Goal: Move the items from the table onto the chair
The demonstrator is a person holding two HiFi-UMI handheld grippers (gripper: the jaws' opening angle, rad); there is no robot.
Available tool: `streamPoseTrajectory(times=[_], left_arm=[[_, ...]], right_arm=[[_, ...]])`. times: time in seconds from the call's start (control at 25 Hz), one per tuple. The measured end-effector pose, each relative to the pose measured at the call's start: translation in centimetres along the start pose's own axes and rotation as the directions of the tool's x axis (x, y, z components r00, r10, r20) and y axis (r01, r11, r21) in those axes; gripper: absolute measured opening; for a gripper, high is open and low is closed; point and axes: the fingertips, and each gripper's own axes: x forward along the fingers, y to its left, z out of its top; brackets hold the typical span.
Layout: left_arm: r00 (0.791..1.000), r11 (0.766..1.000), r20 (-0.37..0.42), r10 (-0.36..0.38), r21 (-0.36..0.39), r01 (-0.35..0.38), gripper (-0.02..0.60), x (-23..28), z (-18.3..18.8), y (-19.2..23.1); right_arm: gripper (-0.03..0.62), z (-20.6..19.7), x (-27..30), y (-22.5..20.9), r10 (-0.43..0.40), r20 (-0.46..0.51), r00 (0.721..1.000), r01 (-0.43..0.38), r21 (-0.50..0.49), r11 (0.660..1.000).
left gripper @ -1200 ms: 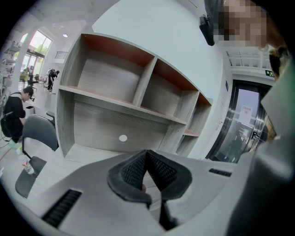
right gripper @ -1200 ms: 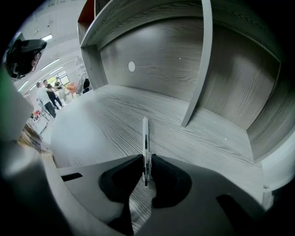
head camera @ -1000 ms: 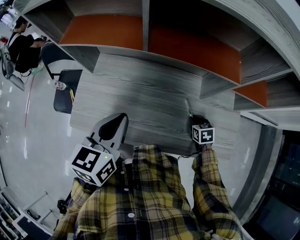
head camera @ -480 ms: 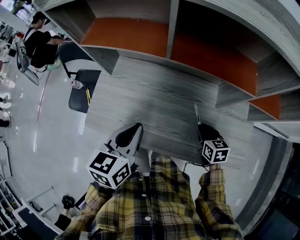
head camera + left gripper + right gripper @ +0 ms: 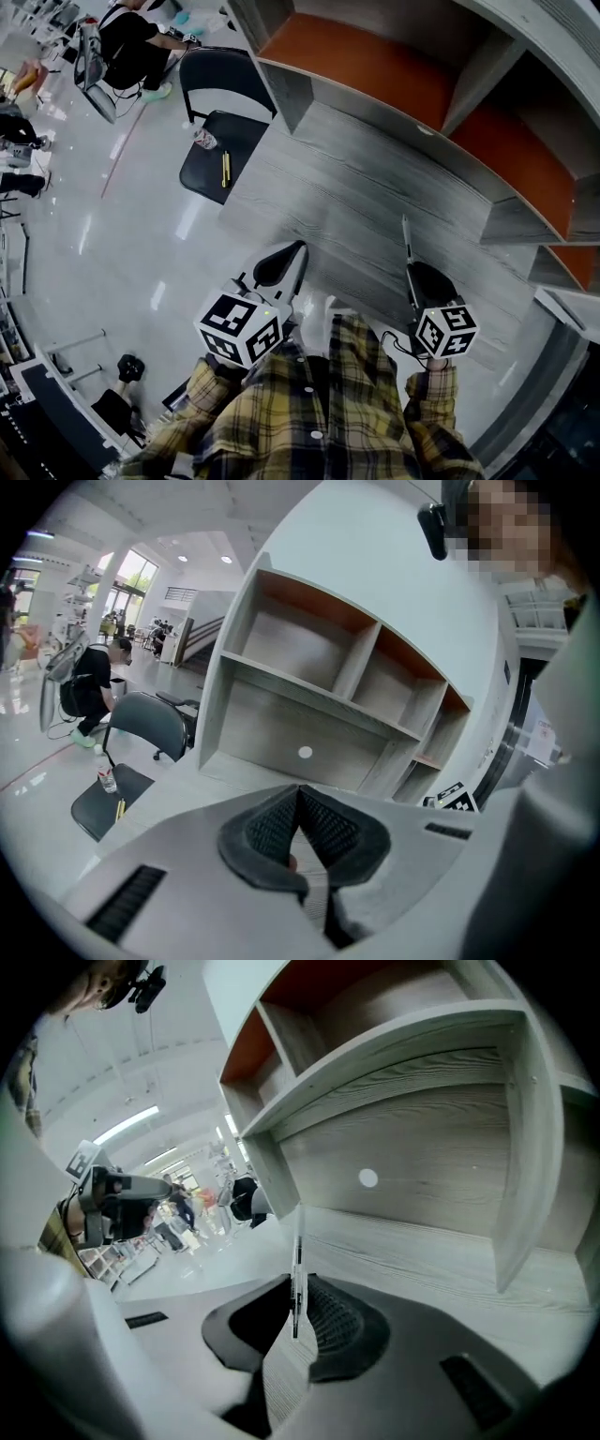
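A thin pen [image 5: 405,242] sticks up from my right gripper [image 5: 411,274], which is shut on it over the near edge of the grey wooden table [image 5: 347,202]. In the right gripper view the pen [image 5: 297,1265] stands upright between the dark pads of the right gripper [image 5: 298,1299]. My left gripper [image 5: 296,249] is shut with nothing in it at the table's near left edge; its pads meet in the left gripper view [image 5: 298,794]. The black chair [image 5: 246,131] stands past the table's left end. A small bottle [image 5: 202,139] and a yellow pencil [image 5: 225,169] lie on its seat.
A shelf unit with orange back panels [image 5: 403,70] runs along the table's far side. A person [image 5: 136,42] sits at a desk beyond the chair. The chair [image 5: 94,803] with the bottle [image 5: 109,780] shows low at the left in the left gripper view. Glossy floor [image 5: 122,244] lies left of the table.
The head view has swung to the left, so the chair now sits nearer and larger in it. Both grippers hold about the same place at the table's near edge, the pen still gripped.
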Motion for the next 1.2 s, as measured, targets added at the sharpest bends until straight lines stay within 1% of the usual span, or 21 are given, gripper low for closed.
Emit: streamPoseTrajectory(times=[0.12,0.24,0.4,0.64,0.76,0.84,1.0,1.12,1.2], left_arm=[[0.999,1.0,0.034,0.015,-0.026,-0.014,0.005,-1.6,0.4,4.0],[0.999,0.999,0.048,0.014,-0.04,-0.012,0.005,-3.6,0.9,8.7],[0.999,0.999,0.041,0.018,-0.049,-0.016,0.005,-6.8,2.2,16.7],[0.999,0.999,0.029,0.035,-0.031,-0.034,0.005,-10.8,3.9,29.4],[0.998,0.998,0.033,0.051,-0.037,-0.05,0.005,-13.1,4.0,35.6],[0.998,0.997,0.012,0.056,-0.047,-0.056,0.005,-14.0,3.2,39.0],[0.998,0.993,-0.027,0.054,-0.102,-0.056,0.005,-14.3,1.2,43.8],[0.997,0.987,-0.014,0.08,-0.142,-0.081,0.005,-13.8,0.3,47.1],[0.995,0.979,0.005,0.097,-0.179,-0.094,0.005,-13.2,-0.2,49.1]], right_arm=[[0.066,1.0,2.9,4.5,0.037,-0.011,0.999,-0.038,-0.051,0.998],[0.066,2.2,6.3,10.0,0.061,-0.023,0.998,-0.063,-0.084,0.995],[0.066,3.8,12.1,17.6,0.078,-0.039,0.996,-0.081,-0.106,0.991],[0.066,6.1,21.9,28.0,0.111,-0.057,0.992,-0.116,-0.108,0.987],[0.066,7.3,27.1,33.8,0.145,-0.074,0.987,-0.153,-0.128,0.98],[0.066,7.8,30.6,37.2,0.155,-0.092,0.984,-0.167,-0.149,0.975],[0.066,8.1,37.1,42.0,0.158,-0.133,0.978,-0.178,-0.156,0.972],[0.066,7.9,42.4,44.4,0.17,-0.154,0.973,-0.193,-0.154,0.969],[0.067,7.1,46.1,45.0,0.171,-0.171,0.97,-0.195,-0.137,0.971]])
